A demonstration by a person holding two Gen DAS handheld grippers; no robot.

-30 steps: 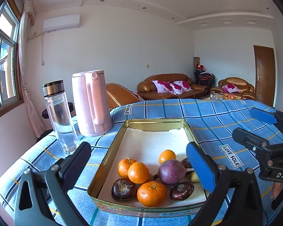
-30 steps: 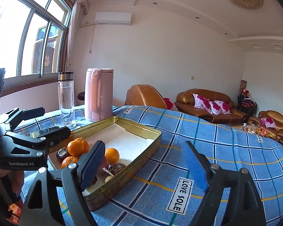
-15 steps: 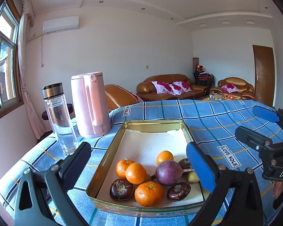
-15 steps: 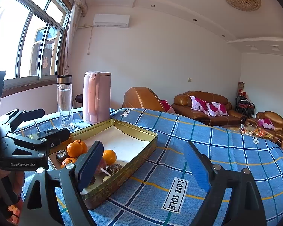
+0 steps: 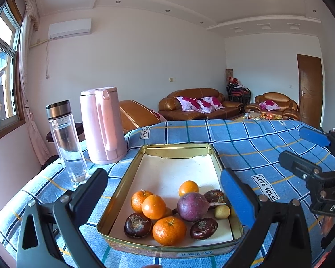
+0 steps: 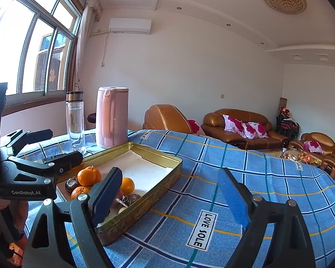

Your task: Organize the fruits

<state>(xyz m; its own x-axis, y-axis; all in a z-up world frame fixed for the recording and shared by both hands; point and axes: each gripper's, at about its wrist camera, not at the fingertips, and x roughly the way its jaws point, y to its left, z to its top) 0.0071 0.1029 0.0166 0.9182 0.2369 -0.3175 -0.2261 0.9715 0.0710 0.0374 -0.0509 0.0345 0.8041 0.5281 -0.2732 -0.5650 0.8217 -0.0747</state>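
A gold tin tray (image 5: 176,148) lies on the blue checked tablecloth. At its near end sit several oranges (image 5: 169,227), a round purple fruit (image 5: 192,206), three dark brown chestnut-like fruits (image 5: 138,224) and a small yellow fruit (image 5: 222,211). My left gripper (image 5: 163,174) hangs open just in front of the tray's near end with nothing between its fingers. My right gripper (image 6: 169,174) is open and empty to the right of the tray (image 6: 145,149), over bare cloth. Each gripper shows in the other's view: the right gripper (image 5: 306,149) and the left gripper (image 6: 64,144).
A pink kettle (image 5: 102,125) and a clear glass bottle (image 5: 67,143) stand at the table's far left, beyond the tray. The far half of the tray holds no fruit. Blue cloth (image 6: 256,178) stretches to the right. Brown sofas stand behind the table.
Both views have shifted only slightly. The right gripper's jaws stand a little wider than before. The fruits and the tray have not moved.
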